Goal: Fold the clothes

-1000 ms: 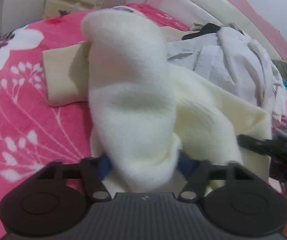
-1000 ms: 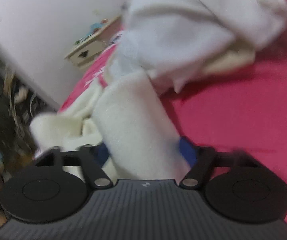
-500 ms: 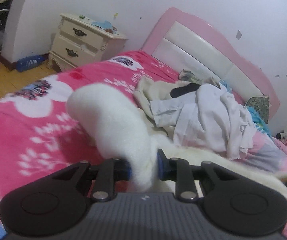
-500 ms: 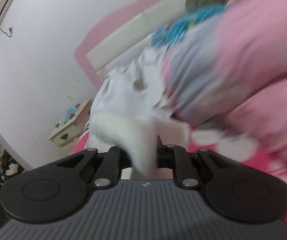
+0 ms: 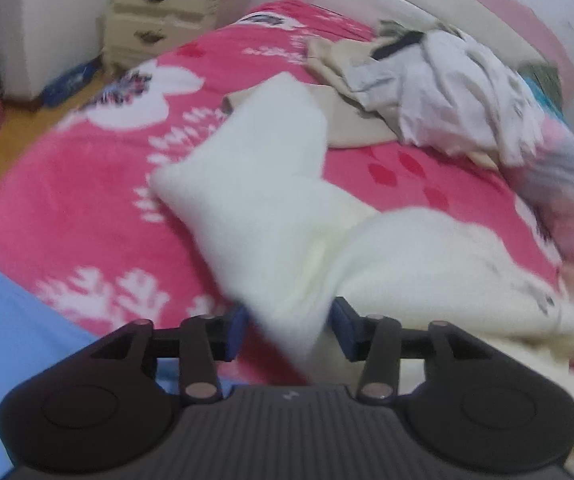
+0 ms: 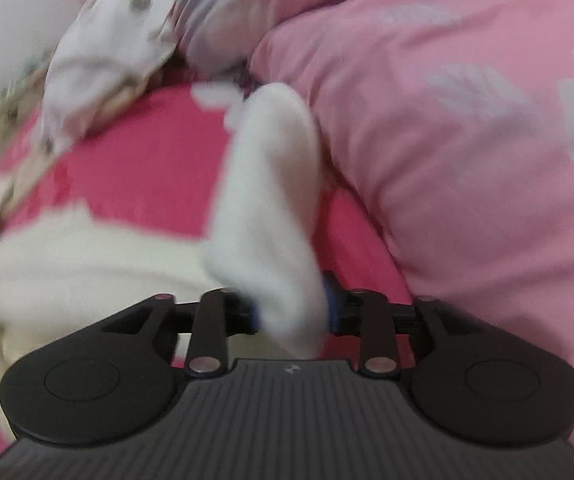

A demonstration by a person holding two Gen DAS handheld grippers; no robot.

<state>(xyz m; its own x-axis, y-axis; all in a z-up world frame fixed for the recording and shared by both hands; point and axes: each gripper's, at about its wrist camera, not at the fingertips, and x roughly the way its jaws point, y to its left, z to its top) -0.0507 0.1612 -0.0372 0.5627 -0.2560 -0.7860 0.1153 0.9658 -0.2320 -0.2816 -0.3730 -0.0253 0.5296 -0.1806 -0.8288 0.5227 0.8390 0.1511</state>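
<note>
Apparently to spread it flat on the bed (image 5: 87, 184), both hand-held grippers, left (image 5: 287, 328) and right (image 6: 293, 306), had just been opening around the cream fleece garment's (image 5: 271, 208) ends.

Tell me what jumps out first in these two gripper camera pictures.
A fluffy cream garment sprawls over the hot-pink floral bedspread, a fold of it between each gripper's blue pads. Behind it, near the pink headboard, sits a heap of white clothes; a pale pink quilt bulges on the right.
</note>
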